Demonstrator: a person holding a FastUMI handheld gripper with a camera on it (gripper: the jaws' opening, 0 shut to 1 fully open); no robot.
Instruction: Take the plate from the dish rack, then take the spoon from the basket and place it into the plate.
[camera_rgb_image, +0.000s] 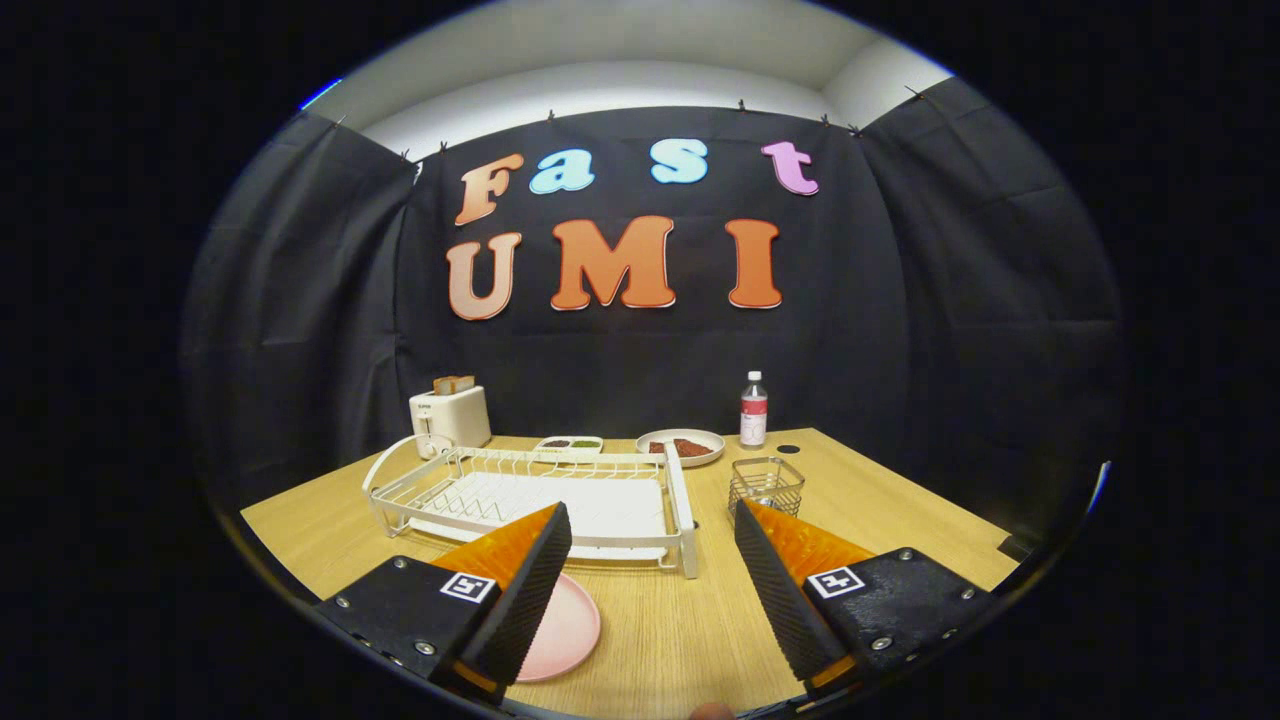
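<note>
Hovering low over the wooden table (900, 500), the gripper (652, 560) has its two orange-and-black fingers spread wide with nothing between them but bare tabletop, so the jaws stand open and empty. The pink plate (565, 630) lies flat on the table at the lower left of the frame, partly hidden beneath the left finger (520, 590); by my reading the first half of the task is done, and the plate sits close in front so that the spoon will have only a short way to travel. The white dish rack (530, 490) stands just beyond the fingers at the centre left, its wire slots and drain tray holding no dishes that I can make out. The small wire basket (766, 487) stands to the right of the rack, just beyond the tip of the right finger (780, 590); something pale shows through its mesh low down, probably the spoon, though it is too small to tell for sure. The open jaws, I judge, suit a reach into that basket next. Farther back, toward the cloth wall, a white toaster (450, 415) holds slices of bread, a small divided dish (568, 445) carries dark and green contents, a round plate (681, 447) bears something brown, and a capped plastic bottle (753, 410) stands upright, all well apart from the fingers.
</note>
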